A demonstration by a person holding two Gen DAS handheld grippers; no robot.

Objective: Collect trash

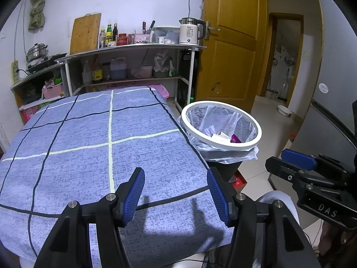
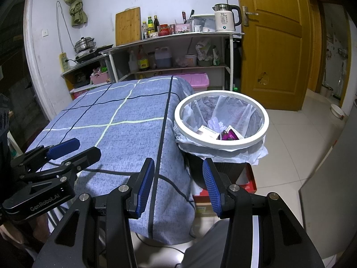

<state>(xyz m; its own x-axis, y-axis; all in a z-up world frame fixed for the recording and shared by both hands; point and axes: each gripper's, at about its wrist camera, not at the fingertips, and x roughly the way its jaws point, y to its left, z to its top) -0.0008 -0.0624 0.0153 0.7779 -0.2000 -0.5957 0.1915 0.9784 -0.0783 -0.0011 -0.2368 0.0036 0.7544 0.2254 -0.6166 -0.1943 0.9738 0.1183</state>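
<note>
- The trash (image 2: 219, 132), some boxes and a purple wrapper, lies inside the bin (image 2: 223, 144), at three o'clock of the table (image 2: 125, 120).
- The left gripper (image 1: 176, 195) and the right gripper (image 2: 178, 187) are both open and hold nothing.
- I see no trash on the cloth; look once over the table before stopping.

A home kitchen: a white electric kettle (image 2: 225, 19), sauce bottles (image 2: 151, 24) and a bamboo chopping board (image 2: 127, 25) crowd open shelving (beside a yellow wooden door (image 2: 270, 44)).
</note>
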